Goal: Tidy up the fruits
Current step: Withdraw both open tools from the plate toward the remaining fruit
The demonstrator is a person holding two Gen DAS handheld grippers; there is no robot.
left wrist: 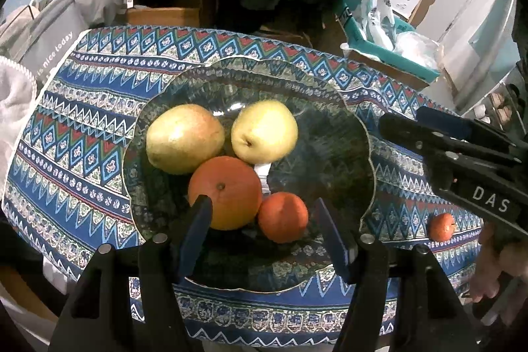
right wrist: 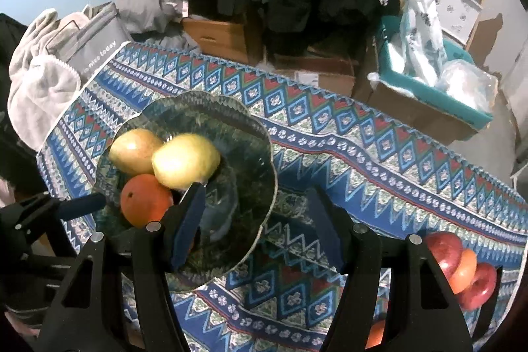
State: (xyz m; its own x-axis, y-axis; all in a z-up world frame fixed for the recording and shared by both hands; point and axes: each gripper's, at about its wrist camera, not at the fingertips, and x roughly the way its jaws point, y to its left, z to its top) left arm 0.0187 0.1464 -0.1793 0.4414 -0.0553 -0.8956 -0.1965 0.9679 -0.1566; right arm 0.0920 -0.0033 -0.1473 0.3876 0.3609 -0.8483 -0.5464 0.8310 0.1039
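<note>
Two apples (right wrist: 444, 251) half behind right tool (right wrist: 257, 221)

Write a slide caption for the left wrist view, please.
Left gripper open above a glass dish of two yellow fruits, a big orange and a small orange; one mandarin lies on the tablecloth.

A dark green scalloped glass plate (left wrist: 346, 121) on the tabletop holds 2 yellow apples (left wrist: 184, 137), (left wrist: 264, 131), a large orange (left wrist: 227, 190) and a small tangerine (left wrist: 283, 216), all touching. Another tangerine (left wrist: 441, 226) lies apart on the cloth. 2 red apples (right wrist: 444, 249) sit well right.
</note>
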